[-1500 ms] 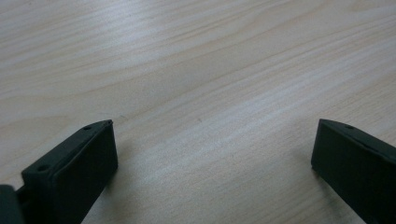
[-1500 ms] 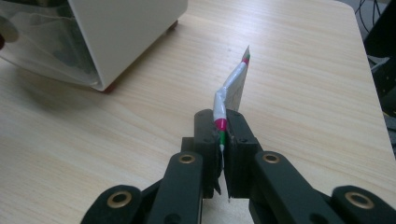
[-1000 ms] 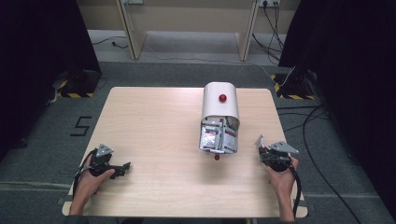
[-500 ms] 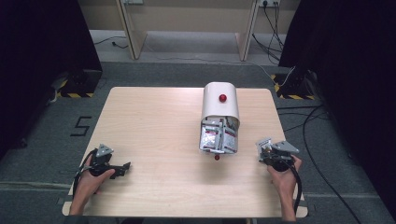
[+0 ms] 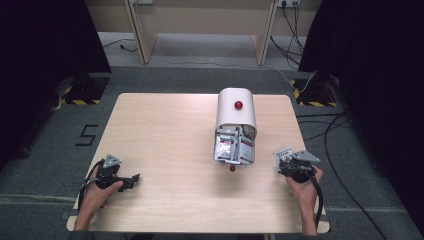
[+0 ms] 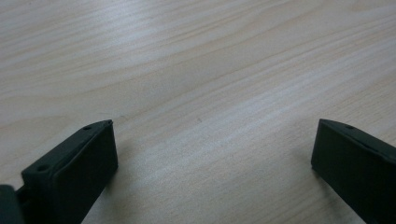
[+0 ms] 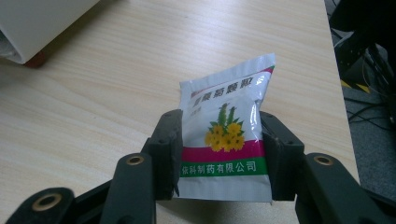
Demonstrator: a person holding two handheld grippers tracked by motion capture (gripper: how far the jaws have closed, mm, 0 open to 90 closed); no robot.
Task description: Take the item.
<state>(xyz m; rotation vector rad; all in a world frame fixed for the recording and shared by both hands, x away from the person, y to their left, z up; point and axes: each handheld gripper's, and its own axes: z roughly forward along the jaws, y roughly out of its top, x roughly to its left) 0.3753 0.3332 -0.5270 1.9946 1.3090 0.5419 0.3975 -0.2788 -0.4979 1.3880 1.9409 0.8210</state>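
R tongs [image 7: 219, 154]: jaws closed onto a white sachet [image 7: 226, 140], one jaw on each side edge, sachet upright between them w/ yellow flower print, pink and green bands facing the right gripper view. Sachet top sticks up past the jaw tips; lower edge sits between the jaw bases. In high view the R tongs [image 5: 284, 156] are at the near right of the worktop [image 5: 165, 130], sachet seen as a small pale patch at their tip.

L tongs [image 6: 212, 154]: jaws wide apart, nothing between them, bare worktop grain ahead; jaw tips look close to the surface, contact not resolvable. High view: L tongs [image 5: 131, 178] near the front left.

Hands: R hand [image 5: 301, 187] comes in from the near edge, forearm roughly straight. L hand [image 5: 97, 187] angled in, tongs pointing to its right.

White dispenser box [image 5: 236, 120] w/ red knob lies ahead-left of R tongs, well apart; packets spill from its open end.

Room: right worktop edge just beside R tongs; wide bare surface between the two tongs.
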